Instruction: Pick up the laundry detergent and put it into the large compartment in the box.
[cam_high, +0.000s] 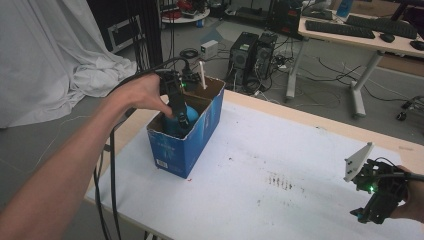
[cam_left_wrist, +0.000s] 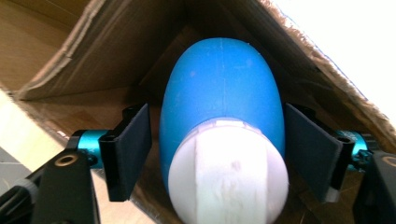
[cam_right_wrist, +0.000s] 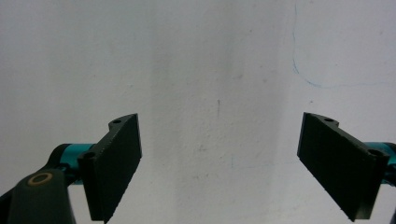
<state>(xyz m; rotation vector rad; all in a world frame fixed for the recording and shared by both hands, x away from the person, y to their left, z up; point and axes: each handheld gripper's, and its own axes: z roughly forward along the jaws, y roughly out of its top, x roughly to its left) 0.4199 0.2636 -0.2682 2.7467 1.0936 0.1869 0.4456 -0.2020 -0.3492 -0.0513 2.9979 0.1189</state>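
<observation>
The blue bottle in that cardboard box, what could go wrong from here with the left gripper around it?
1. The left gripper has its pads apart from the blue bottle, with a gap on each side, so the bottle is loose and could tip or settle crooked against the cardboard box wall.
2. The jaws sit deep inside the box, close to its cardboard sides; lifting out at an angle might snag a flap or drag the box.
3. The box stands near the table edge, so a tug could shift it off.

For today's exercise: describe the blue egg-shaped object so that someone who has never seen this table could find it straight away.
Find the blue cardboard box at the table's left end. In its near compartment, between the left tongs, sits the blue egg-shaped object, the one smooth, rounded thing there, with a white end.
</observation>
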